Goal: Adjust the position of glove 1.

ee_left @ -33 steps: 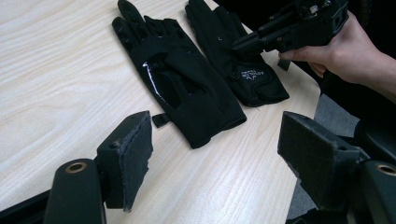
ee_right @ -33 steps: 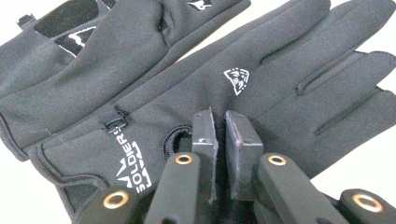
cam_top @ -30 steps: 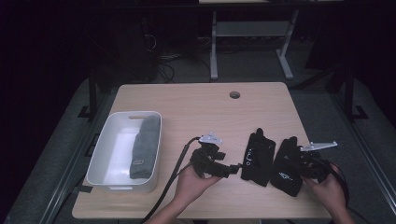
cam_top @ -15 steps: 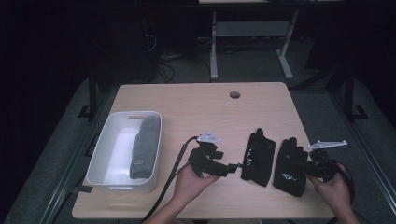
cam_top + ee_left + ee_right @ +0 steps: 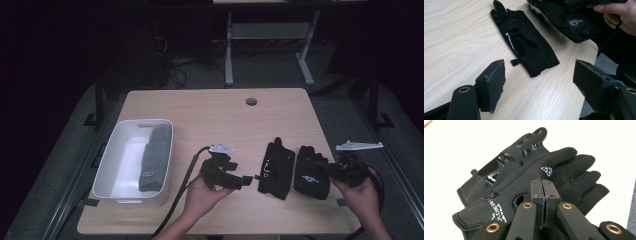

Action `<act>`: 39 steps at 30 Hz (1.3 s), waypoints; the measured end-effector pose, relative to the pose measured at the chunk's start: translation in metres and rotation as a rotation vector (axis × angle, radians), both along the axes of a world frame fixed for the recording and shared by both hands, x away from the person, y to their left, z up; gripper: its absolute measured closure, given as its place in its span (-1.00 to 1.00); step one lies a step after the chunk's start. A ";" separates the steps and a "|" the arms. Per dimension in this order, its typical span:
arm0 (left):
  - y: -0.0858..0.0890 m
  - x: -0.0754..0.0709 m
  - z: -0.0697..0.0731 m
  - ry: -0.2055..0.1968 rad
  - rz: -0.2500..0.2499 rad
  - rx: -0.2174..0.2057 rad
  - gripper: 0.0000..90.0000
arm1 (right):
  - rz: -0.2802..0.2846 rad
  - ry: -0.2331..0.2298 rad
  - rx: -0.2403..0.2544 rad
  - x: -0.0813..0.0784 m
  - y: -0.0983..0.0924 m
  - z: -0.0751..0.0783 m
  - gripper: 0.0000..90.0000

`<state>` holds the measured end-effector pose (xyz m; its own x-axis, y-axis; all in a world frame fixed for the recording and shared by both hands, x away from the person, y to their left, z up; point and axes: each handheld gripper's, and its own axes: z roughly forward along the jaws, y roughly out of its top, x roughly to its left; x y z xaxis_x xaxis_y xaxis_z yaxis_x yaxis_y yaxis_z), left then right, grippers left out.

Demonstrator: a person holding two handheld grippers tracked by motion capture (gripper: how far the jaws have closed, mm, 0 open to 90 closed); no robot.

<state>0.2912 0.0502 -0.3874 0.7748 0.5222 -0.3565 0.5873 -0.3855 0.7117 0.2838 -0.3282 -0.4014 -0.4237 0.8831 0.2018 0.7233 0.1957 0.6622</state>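
Right gripper (image 5: 334, 170): jaws pressed together, pinching the near edge of the right-hand black glove (image 5: 311, 171), which bears white lettering; whether fabric sits between the pads cannot be told for sure. That glove lies at the right of the wooden surface (image 5: 215, 115), just beside a second black glove (image 5: 275, 167). Left gripper (image 5: 243, 181): jaws spread, nothing between them, pointing toward the second glove. White bin (image 5: 117, 165) at the left holds a grey knit glove (image 5: 154, 157).
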 end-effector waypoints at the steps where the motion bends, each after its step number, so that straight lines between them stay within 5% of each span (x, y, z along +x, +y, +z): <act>1: 0.001 0.000 0.000 -0.001 0.001 0.001 -0.43 | 0.000 -0.006 0.009 0.002 0.002 0.002 0.96; 9: 0.005 0.002 -0.001 0.004 0.011 -0.004 -0.44 | 0.032 -0.034 0.025 0.017 0.028 0.015 0.96; 22: 0.005 0.003 -0.006 0.013 0.011 0.001 -0.44 | 0.095 -0.032 0.011 0.032 0.070 0.013 0.96; 39: -0.008 0.005 -0.022 0.050 0.000 0.008 -0.44 | 0.115 0.045 0.006 0.032 0.087 -0.025 0.93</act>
